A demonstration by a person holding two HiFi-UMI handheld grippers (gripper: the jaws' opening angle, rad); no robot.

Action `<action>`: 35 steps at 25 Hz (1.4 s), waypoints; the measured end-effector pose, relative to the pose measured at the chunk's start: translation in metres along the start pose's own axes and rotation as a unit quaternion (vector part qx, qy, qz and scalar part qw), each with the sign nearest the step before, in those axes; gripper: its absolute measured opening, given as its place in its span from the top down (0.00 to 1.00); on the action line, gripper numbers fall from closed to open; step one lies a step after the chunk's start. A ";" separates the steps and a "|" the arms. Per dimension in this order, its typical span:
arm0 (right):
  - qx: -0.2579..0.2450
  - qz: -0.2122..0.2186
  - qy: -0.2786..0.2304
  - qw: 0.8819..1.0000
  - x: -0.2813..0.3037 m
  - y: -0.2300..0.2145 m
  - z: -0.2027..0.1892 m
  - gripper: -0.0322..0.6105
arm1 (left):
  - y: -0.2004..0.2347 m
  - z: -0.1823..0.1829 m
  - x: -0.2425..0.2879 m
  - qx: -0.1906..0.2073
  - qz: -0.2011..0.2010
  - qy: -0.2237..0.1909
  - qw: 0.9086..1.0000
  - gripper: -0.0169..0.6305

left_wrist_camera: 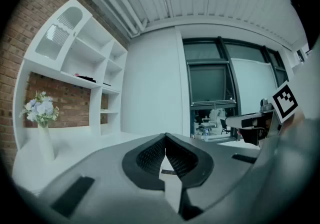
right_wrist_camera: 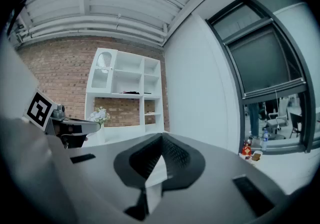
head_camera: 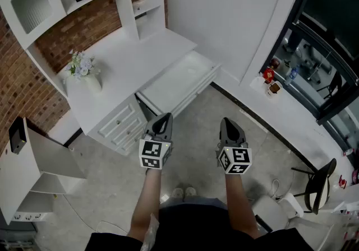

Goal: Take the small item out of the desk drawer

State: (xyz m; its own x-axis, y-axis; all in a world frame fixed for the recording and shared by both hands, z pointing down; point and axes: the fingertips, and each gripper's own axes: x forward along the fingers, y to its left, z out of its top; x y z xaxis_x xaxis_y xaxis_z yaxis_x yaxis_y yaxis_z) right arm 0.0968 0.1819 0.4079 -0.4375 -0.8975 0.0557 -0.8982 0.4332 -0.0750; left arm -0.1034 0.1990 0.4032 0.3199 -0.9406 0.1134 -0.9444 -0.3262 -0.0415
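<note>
Desk (head_camera: 134, 59), white, against brick wall (head_camera: 22, 76); its drawer (head_camera: 179, 79) stands pulled out, small item not discernible inside. 2 forearms (head_camera: 147, 199) reach forward side by side, short of the drawer. Left gripper (head_camera: 164, 118) and right gripper (head_camera: 228, 122): jaws together, empty. Marker cubes (head_camera: 154, 153): square patterns, no legible text.

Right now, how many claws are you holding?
2. The left grey claw, shut, by the open white desk drawer; the right grey claw, shut, beside it.
</note>
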 end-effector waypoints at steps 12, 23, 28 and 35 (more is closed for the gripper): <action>0.007 0.009 -0.003 1.000 0.002 0.003 0.000 0.96 | 0.001 -0.009 0.002 -0.007 0.002 0.011 1.000 0.96; 0.019 0.004 -0.001 1.000 -0.002 0.005 -0.005 0.95 | -0.005 -0.012 0.000 -0.024 -0.029 0.000 0.999 0.89; 0.020 -0.006 -0.001 1.000 -0.002 0.005 -0.004 0.95 | -0.002 -0.012 0.000 -0.029 -0.041 0.000 0.999 0.67; 0.018 -0.021 -0.012 1.000 -0.008 0.006 -0.001 0.95 | 0.005 -0.011 -0.004 -0.021 -0.050 -0.008 0.999 0.64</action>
State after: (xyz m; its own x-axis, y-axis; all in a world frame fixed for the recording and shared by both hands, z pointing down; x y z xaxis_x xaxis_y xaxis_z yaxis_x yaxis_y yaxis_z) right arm 0.0951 0.1921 0.4083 -0.3985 -0.9164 0.0364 -0.9132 0.3927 -0.1091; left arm -0.1099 0.2024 0.4130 0.4134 -0.9052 0.0987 -0.9100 -0.4145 0.0100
